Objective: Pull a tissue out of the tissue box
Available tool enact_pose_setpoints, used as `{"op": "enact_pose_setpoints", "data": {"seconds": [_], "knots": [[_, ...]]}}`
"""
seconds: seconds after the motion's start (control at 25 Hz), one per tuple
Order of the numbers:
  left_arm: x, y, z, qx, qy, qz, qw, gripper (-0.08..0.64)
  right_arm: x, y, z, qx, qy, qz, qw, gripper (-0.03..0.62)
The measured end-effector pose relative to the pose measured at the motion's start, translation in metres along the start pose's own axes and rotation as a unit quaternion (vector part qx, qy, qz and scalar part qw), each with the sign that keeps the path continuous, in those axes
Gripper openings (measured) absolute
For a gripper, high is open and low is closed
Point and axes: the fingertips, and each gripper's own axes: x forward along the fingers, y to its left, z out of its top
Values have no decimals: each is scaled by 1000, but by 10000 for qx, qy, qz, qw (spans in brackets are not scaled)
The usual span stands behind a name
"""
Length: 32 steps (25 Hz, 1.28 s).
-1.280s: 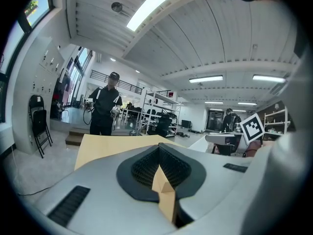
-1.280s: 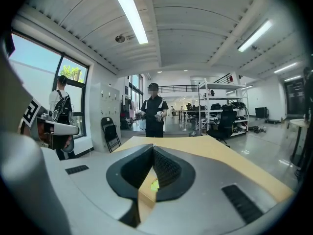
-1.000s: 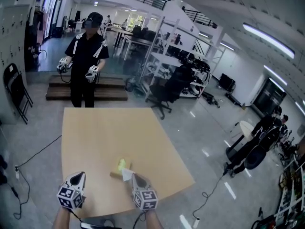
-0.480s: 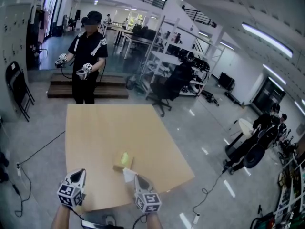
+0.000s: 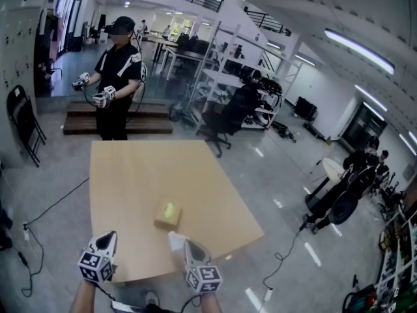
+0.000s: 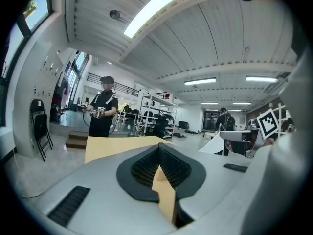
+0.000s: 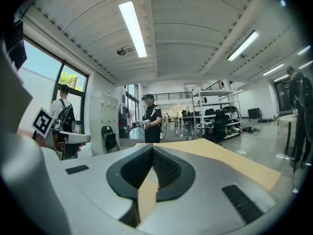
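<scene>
Around: tissue box (image 5: 167, 215) alone on the surface (image 5: 130, 175); a person (image 5: 117, 70) stands beyond.
Your right hand-held gripper (image 5: 189, 244): pinching the tissue (image 5: 174, 240).
Your left hand-held gripper (image 5: 107, 238): closed, empty.

head view above table (image 5: 130, 175), gripper views level

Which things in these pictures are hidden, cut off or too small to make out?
1. Where the right gripper pinches the tissue: the right gripper view shows its claw closed but no tissue, and the head view is too small.
2. The tissue box opening and print: too small in the head view, absent from both gripper views.
3. The holder's forearms: cut off by the head view's bottom edge.
</scene>
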Motion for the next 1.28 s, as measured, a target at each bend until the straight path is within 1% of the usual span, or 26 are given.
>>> {"op": "enact_pose_setpoints", "data": {"seconds": [0.36, 0.88, 1.08, 1.28], "knots": [[-10, -1, -9, 6, 12, -16, 10000, 8, -5, 9, -7, -77, 28, 7, 10000, 10], [-9, -6, 1, 26, -53, 2, 10000, 8, -3, 6, -4, -79, 3, 30, 10000, 9], [-7, -8, -5, 20, -16, -19, 10000, 8, -4, 4, -4, -74, -15, 41, 10000, 9], [-4, -3, 2, 20, -50, 43, 10000, 8, 3, 4, -3, -79, -16, 62, 9999, 9]]}}
